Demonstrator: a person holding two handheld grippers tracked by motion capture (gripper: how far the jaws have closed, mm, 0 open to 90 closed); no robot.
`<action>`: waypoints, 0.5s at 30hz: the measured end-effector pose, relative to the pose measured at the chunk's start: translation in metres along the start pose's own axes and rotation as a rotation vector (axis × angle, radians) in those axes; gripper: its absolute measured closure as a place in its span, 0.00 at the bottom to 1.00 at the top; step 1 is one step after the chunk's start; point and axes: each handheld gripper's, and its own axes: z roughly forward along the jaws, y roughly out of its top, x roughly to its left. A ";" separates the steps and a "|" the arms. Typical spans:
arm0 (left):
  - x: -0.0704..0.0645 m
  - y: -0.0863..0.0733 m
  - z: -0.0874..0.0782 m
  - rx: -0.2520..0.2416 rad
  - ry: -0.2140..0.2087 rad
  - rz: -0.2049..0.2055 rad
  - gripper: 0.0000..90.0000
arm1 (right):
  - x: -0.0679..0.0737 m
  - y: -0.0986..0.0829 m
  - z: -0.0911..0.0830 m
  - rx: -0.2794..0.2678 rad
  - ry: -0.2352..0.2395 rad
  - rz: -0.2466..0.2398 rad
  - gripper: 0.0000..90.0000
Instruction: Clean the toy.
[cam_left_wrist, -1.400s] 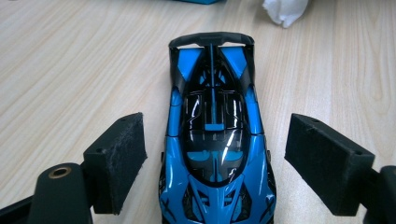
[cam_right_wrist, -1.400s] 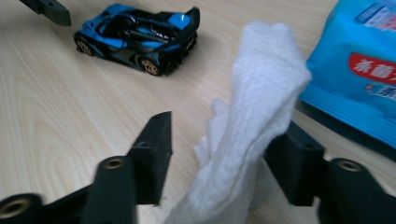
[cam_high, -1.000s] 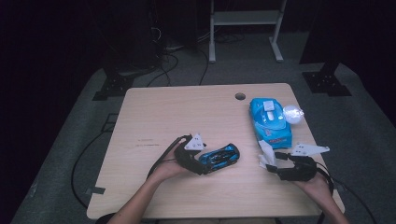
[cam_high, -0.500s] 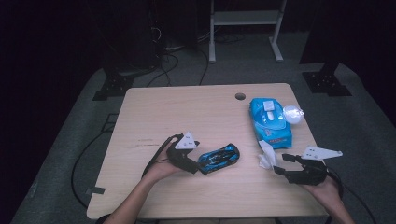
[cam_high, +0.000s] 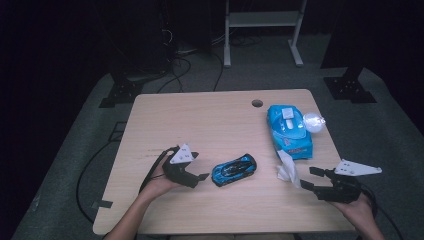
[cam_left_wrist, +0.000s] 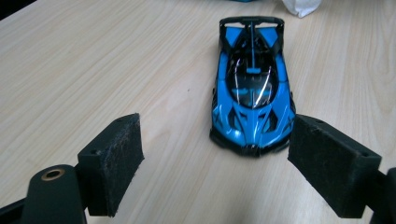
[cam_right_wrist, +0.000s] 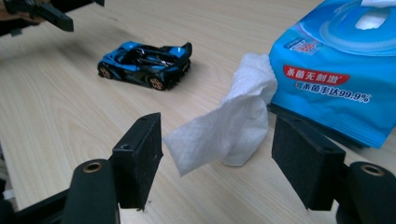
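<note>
Counting from big to small: one wooden tabletop (cam_high: 210, 125), one blue wipes pack (cam_high: 289, 127) lying flat at the far right, two grippers, one blue toy car (cam_high: 234, 169) and one crumpled white wipe (cam_high: 288, 169). There's also a small clear dome thing (cam_high: 313, 121) touching the pack's right edge, can't tell what it is.

The car sits near the front middle of the tabletop, just right of the left gripper (cam_high: 200, 176), nose toward it. Left gripper's jaws are wide open with nothing in them, car just ahead of the gap. The wipe lies right at the near end of the pack. Right gripper (cam_high: 307, 179) is at the near right, jaws spread wide and empty, the wipe just in front of them.

Compared with half a second back, the right gripper has pulled a bit away from the wipe, toward the near right corner. Car, pack and left gripper look about the same.
</note>
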 end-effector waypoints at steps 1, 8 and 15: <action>0.001 -0.002 -0.002 0.005 0.004 0.001 0.19 | 0.001 0.000 -0.002 -0.001 -0.003 0.000 0.36; 0.003 -0.008 -0.013 -0.013 0.025 -0.029 0.18 | 0.001 -0.003 -0.008 -0.002 -0.016 0.003 0.36; 0.005 -0.014 -0.020 -0.021 0.041 -0.051 0.18 | -0.002 -0.009 -0.016 -0.013 -0.035 0.019 0.36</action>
